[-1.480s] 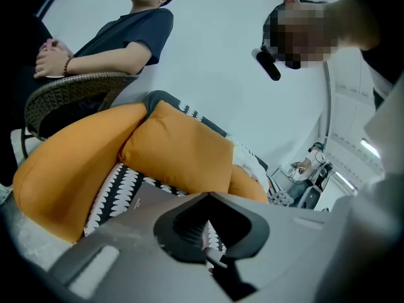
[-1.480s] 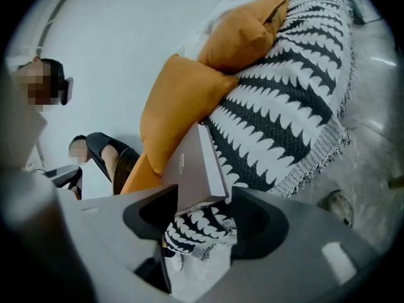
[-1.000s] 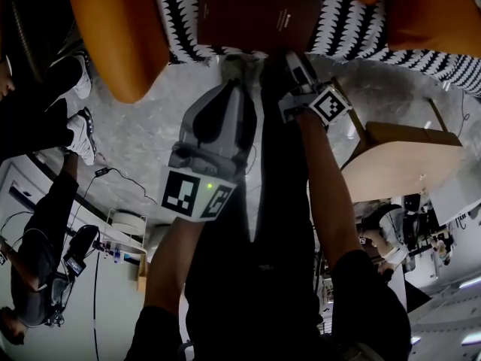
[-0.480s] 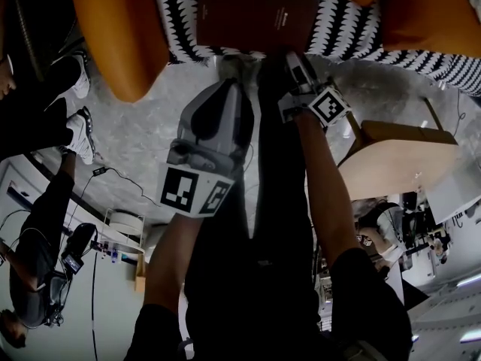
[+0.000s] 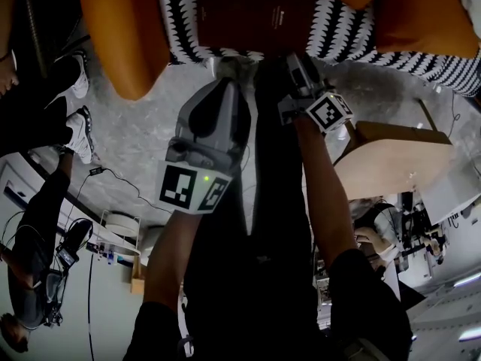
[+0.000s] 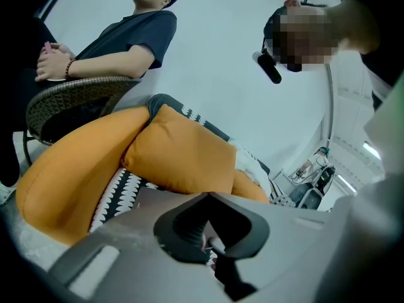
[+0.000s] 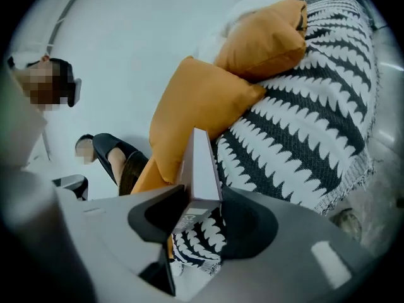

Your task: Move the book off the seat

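Orange cushions and a black-and-white throw fill the far side of both views. The right gripper has just been closing its jaws, and they now stand fairly wide on the near edge of the book, which sits edge-on between them. The left gripper hangs just beside it at the seat's front; its jaws seem slightly apart with nothing in them, though its own view is dim. The book lies on the throw over the seat, between the cushions.

It looks like a stiff, thick hardback with a smooth dark cover, so it is probably fairly heavy and a little slippery. Pinched at one edge, it will likely want to droop and pivot. A deep bite across cover and page block near the spine should hold best, with the left gripper taking the other edge.

The right gripper view shows the book's thickness and pale page block. The head view shows the flat cover and both grippers.
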Tool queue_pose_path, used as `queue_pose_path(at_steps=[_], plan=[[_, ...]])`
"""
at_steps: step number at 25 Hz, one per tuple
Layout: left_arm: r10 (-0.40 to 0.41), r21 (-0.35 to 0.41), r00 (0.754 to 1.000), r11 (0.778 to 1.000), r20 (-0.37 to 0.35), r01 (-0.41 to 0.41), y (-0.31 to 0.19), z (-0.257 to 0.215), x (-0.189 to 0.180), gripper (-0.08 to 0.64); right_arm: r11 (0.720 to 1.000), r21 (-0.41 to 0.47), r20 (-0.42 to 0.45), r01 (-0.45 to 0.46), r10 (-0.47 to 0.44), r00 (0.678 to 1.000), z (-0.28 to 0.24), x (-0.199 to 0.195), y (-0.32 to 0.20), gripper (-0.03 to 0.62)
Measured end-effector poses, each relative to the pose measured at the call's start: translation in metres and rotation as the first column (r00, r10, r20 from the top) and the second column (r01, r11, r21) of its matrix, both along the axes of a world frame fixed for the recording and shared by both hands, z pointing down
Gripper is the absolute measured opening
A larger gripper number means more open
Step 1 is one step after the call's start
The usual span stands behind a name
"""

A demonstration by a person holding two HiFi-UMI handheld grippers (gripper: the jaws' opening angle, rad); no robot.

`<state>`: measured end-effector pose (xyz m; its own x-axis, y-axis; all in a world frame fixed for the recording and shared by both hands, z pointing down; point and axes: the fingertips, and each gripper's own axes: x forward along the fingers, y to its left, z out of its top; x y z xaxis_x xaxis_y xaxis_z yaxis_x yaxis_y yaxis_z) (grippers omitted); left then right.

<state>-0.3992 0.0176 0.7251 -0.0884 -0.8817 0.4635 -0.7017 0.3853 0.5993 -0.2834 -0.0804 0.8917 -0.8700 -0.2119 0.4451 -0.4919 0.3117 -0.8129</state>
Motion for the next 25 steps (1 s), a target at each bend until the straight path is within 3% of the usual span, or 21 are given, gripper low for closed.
queue_pose_path(at_steps=[7, 15, 25], plan=[[-0.014, 0.013, 1.000, 1.000, 0.025, 0.013, -0.005, -0.014, -0.005, 0.006, 0.994, 0.094, -0.067, 0.048, -0.042, 0.997, -0.031, -0.008, -0.005, 0.183], [-0.038, 0.024, 0.998, 0.999, 0.045, 0.037, -0.005, -0.026, -0.012, 0.006, 0.963, 0.234, -0.160, 0.133, -0.097, 0.982, -0.062, -0.027, -0.003, 0.181], [-0.038, 0.030, 0.998, 0.999, 0.058, 0.037, -0.005, -0.034, -0.015, 0.006, 0.953, 0.264, -0.169, 0.149, -0.106, 0.980, -0.089, -0.040, 0.003, 0.167]])
